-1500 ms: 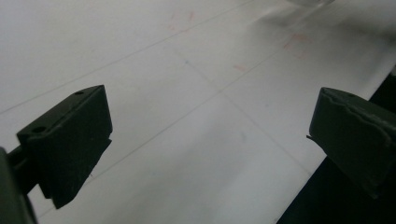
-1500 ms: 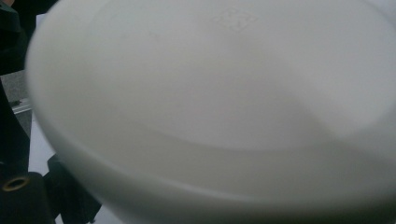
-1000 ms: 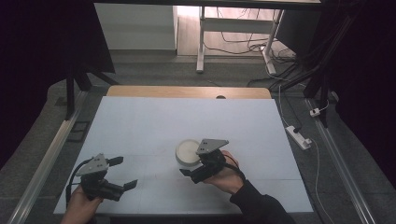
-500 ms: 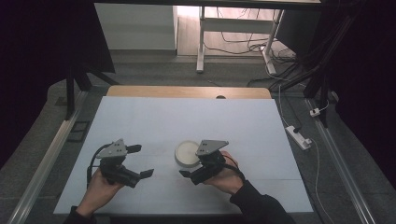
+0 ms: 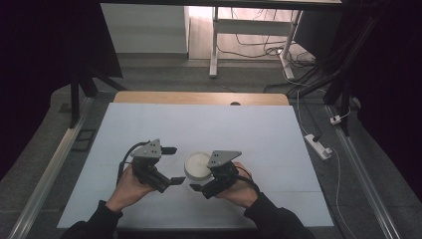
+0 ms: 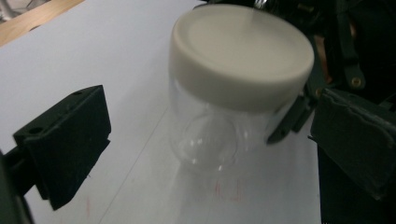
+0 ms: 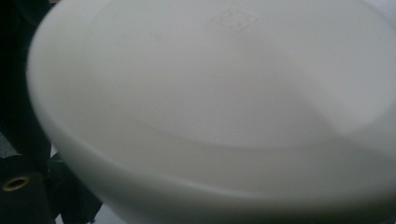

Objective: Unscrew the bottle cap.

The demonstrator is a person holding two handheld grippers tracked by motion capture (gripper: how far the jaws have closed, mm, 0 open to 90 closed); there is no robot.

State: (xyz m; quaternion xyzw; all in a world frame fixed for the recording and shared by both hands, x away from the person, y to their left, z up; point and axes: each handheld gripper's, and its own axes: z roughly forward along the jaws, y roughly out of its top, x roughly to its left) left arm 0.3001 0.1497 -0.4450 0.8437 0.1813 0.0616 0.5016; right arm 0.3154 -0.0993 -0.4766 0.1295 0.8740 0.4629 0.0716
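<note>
Jaws of left gripper (image 5: 171, 165) spread wide, flanking jar (image 6: 233, 93) untouched; right gripper (image 5: 199, 180) grip unclear.

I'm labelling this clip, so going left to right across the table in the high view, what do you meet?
Left gripper → jar with a white lid → right gripper, close against the jar.

A jar (image 5: 197, 166) stands on the table (image 5: 249, 129), toward its near edge and about midway across. A lid (image 6: 240, 51) sits on the jar. The left gripper (image 5: 170, 166) lies just left of the jar, its jaws spread toward it. The right gripper (image 5: 195, 183) lies just right of the jar and slightly nearer the person. A power strip (image 5: 317, 145) lies on the floor right of the table.
</note>
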